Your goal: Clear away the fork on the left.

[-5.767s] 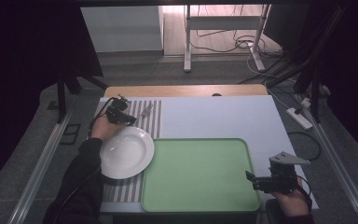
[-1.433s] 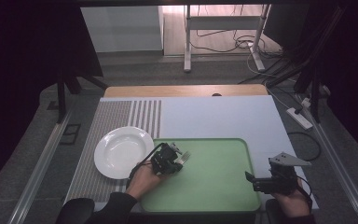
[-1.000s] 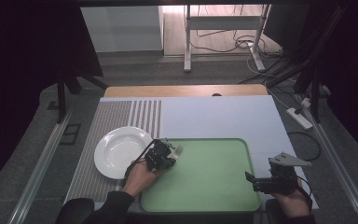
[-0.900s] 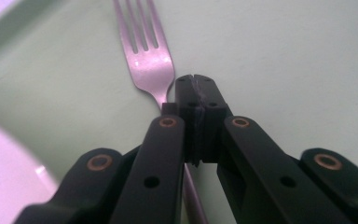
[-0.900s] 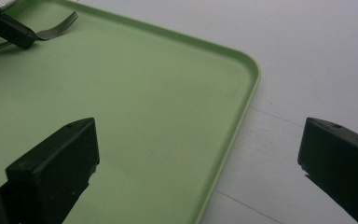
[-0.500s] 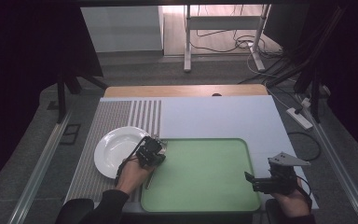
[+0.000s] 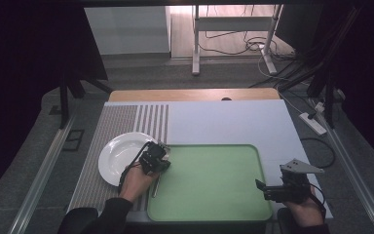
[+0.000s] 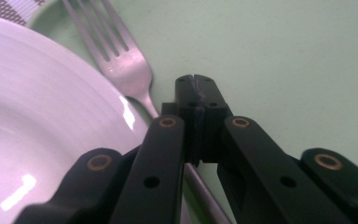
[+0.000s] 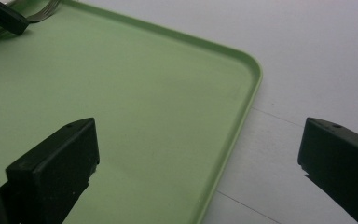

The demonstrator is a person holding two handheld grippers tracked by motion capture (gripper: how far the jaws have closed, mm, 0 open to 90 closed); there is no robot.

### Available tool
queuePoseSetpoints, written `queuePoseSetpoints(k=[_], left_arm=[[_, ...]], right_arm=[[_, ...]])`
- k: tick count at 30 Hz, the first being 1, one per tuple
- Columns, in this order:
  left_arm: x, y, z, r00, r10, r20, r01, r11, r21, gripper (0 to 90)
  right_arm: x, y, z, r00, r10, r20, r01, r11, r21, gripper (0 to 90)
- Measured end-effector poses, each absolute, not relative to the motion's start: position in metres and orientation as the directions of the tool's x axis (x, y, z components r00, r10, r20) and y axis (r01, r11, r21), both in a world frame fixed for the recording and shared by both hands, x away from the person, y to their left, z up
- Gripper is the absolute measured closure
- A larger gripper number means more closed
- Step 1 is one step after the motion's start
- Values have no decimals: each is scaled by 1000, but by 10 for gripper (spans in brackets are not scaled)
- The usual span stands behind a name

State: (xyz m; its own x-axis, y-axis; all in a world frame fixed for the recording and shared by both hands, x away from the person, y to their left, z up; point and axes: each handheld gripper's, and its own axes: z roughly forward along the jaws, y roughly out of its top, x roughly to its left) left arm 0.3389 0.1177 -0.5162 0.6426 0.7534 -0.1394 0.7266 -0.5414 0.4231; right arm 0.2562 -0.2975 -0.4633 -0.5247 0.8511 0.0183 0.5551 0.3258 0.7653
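Steel fork [image 8: 121, 70], handle hidden under left gripper [image 8: 196, 98].

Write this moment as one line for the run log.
left gripper: shut, beside fork | fork: on tray, next to plate | right gripper: open

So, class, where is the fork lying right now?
The fork lies at the green tray's left edge, right beside the white plate, under the left gripper.

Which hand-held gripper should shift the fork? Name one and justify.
Left. The left hand-held gripper sits shut right beside the fork at the tray's plate-side edge. The right hand-held gripper hangs open at the tray's far corner.
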Motion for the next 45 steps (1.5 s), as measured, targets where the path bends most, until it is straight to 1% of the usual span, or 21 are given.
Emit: queuePoseSetpoints(k=[5, 10, 15, 19, 21, 23, 28, 30, 32, 34, 39, 45], left_arm=[[338, 118, -512, 661, 734, -157, 709, -542, 451, 876], [335, 119, -505, 688, 709, -155, 673, -544, 501, 790], [332, 125, -498, 700, 702, -133, 646, -543, 536, 658], [332, 133, -493, 700, 699, -146, 638, -520, 568, 544], [331, 136, -491, 701, 699, -140, 628, -513, 584, 455], [331, 141, -490, 697, 702, -144, 630, -504, 591, 404], [331, 152, -488, 692, 701, -174, 633, -473, 612, 231], [331, 154, -488, 693, 699, -178, 633, -471, 614, 198], [330, 157, -486, 697, 696, -171, 627, -477, 616, 126], [329, 159, -486, 695, 698, -171, 627, -473, 619, 81], [326, 167, -485, 694, 704, -153, 618, -474, 627, 18], [321, 181, -483, 684, 711, -163, 623, -453, 638, 0]], right_arm=[[256, -297, -463, -523, 852, 18, 555, 325, 766, 0], [256, -297, -463, -524, 852, 17, 554, 325, 767, 0], [256, -297, -463, -522, 853, 18, 555, 324, 766, 0], [256, -297, -463, -520, 854, 17, 556, 322, 766, 0], [256, -297, -463, -518, 855, 16, 556, 323, 766, 0], [256, -297, -463, -519, 855, 12, 557, 328, 763, 0], [255, -295, -463, -519, 855, -4, 558, 343, 756, 0], [255, -295, -464, -520, 854, -10, 556, 348, 755, 0], [254, -295, -464, -521, 853, -17, 559, 356, 749, 0], [253, -294, -464, -523, 852, -22, 558, 362, 747, 0], [253, -294, -464, -524, 851, -25, 562, 368, 741, 0], [254, -293, -465, -525, 850, -25, 568, 373, 733, 0]])
